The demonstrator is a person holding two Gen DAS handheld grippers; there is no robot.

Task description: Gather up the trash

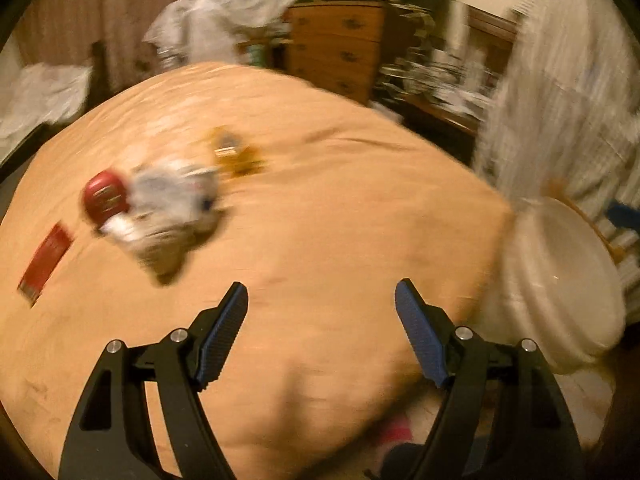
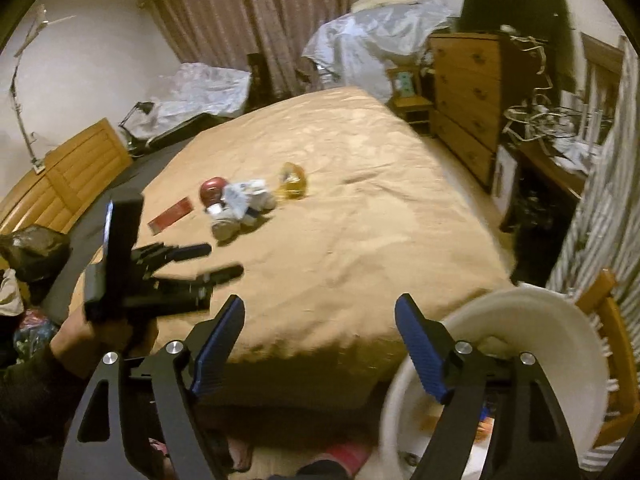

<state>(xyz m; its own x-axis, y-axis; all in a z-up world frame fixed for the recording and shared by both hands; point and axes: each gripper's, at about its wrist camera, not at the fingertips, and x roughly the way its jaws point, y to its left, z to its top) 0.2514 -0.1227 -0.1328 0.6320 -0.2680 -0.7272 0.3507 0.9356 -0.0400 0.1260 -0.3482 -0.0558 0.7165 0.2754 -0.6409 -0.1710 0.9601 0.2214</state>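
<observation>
Trash lies in a cluster on the tan bed cover [image 2: 340,240]: a red round lid or cup [image 2: 214,190], crumpled white wrappers [image 2: 248,200], a yellow wrapper [image 2: 294,180] and a flat red packet [image 2: 170,214]. The blurred left wrist view shows the same red round piece [image 1: 105,196], white wrappers [image 1: 172,208], yellow wrapper [image 1: 236,152] and red packet [image 1: 46,258]. My left gripper [image 1: 320,292] is open and empty over the bed, short of the cluster. My right gripper [image 2: 320,300] is open and empty over the bed's near edge, beside a white bin [image 2: 520,312].
A hand [image 2: 100,336] holds the left gripper [image 2: 224,259] at the bed's left side. A wooden dresser [image 2: 468,100] and a cluttered desk [image 2: 560,148] stand to the right. A wooden chair [image 2: 612,320] is behind the bin. A black bag [image 2: 32,248] sits far left.
</observation>
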